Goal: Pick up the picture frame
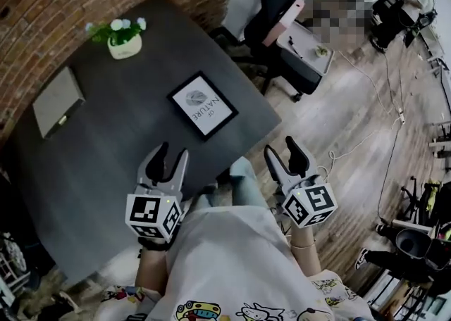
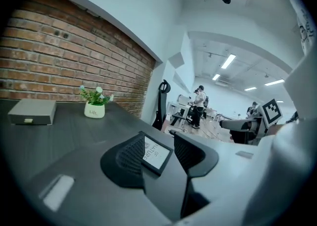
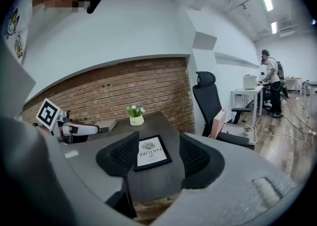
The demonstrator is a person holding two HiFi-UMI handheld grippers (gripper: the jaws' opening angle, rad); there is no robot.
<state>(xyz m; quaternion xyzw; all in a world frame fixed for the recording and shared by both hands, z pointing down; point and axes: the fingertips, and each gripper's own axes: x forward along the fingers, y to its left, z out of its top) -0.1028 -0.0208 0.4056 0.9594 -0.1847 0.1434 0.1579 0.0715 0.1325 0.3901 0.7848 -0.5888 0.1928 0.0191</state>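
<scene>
Black moulding bordered the picture frame (image 1: 203, 105), which lay flat, print side up, on the dark table (image 1: 99, 165), near the edge on our side and well apart from both grippers. The left gripper (image 1: 173, 152) hovered above the table with its fingers (image 2: 130, 156) spread and nothing between them. The right gripper (image 1: 282, 147) hung just off the table edge, its fingers likewise spread and empty. In each gripper view the frame sat in line with the gap between the fingers, but well ahead of them.

We judged the step in hand to be the approach. A frame lying flat offers only a thin rim, so we rated a low, shallow entry best: one finger sliding along the table under the nearest side, the other closing on the face. We advised squaring the fingers to a straight side rather than a corner, and closing slowly, since the glazed face would probably be slippery. The potted plant (image 1: 125, 38) and the grey box (image 1: 58, 101) stood well apart and posed no obstruction.
</scene>
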